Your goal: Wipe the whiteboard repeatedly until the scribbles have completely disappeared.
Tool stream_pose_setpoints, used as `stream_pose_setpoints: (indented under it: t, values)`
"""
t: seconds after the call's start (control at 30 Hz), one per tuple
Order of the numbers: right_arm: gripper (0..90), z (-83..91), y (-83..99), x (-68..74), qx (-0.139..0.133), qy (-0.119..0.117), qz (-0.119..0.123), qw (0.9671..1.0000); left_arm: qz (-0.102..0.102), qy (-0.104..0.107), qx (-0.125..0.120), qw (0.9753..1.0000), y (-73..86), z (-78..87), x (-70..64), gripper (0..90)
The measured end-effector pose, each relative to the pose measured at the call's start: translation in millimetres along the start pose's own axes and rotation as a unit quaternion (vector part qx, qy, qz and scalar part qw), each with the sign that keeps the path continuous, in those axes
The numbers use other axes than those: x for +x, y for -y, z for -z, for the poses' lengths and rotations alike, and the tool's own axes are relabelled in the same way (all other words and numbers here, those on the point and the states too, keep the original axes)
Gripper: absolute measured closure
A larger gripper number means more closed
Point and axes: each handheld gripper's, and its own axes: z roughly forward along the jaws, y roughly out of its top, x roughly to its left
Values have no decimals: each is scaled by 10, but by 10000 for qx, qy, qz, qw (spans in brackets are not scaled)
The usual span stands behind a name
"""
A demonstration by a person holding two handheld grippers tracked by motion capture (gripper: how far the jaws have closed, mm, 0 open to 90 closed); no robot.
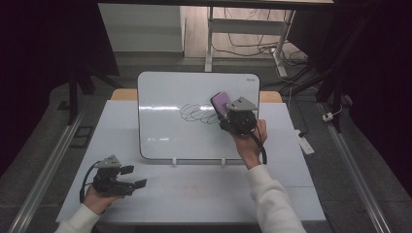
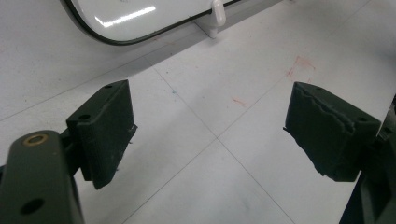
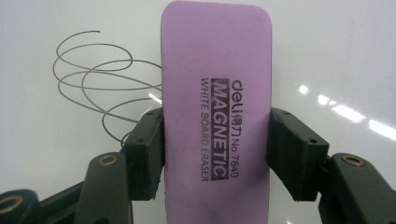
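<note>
A purple whiteboard eraser [image 3: 215, 93] marked "deli MAGNETIC" is clamped between the jaws of my right gripper [image 3: 215, 149], which is shut on its long sides. In the high view the eraser [image 1: 221, 103] is held against the tilted whiteboard [image 1: 165, 131], at the right end of a looping black scribble [image 1: 195, 113]. The scribble [image 3: 100, 79] lies left of the eraser in the right gripper view. My left gripper [image 1: 134, 176] rests low at the table's front left, open, with nothing between its jaws [image 2: 210, 130].
The whiteboard stands on two small white feet [image 1: 174, 161] on the white table [image 1: 194, 194]. Faint red marks [image 2: 299, 65] stain the tabletop. A white power strip [image 1: 304, 141] lies on the floor at right; desk legs and cables sit beyond the table.
</note>
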Motion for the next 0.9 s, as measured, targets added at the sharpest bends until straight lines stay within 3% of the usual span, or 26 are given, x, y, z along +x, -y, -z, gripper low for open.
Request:
stream_pose_setpoints:
  t: [0.2, 0.3, 0.37, 0.5, 0.57, 0.63, 0.67, 0.8, 0.9]
  values:
    - [405, -33, 1, 9, -5, -110, -147, 9998, -9, -20, 25, 10000, -3, -10, -7, 161]
    - [405, -93, -10, 94, 2, -225, -198, 9996, -5, -17, 16, 10000, -3, -6, -8, 161]
    - [405, -149, -25, 240, 28, -363, -85, 9993, -8, -17, 10, 10000, -3, -4, -8, 161]
    - [406, -164, -28, 338, 68, -440, 113, 9989, -14, -9, 8, 10000, -1, -3, -7, 161]
    - [405, -148, -26, 310, 71, -476, 72, 9988, -8, -8, 8, 10000, 0, -3, -5, 161]
    - [405, -102, -7, 187, 60, -279, -66, 9996, -10, -6, 7, 10000, 0, -3, -4, 162]
    - [405, -102, -7, 187, 60, -279, -66, 9996, -12, -8, 6, 10000, 0, -3, -3, 162]
    - [405, -30, 28, -33, -33, -64, -414, 9991, -3, -20, 0, 10000, -2, -4, -5, 161]
    - [405, -33, 31, -47, -64, -73, -502, 9987, -9, -20, 1, 10000, -5, -4, -9, 162]
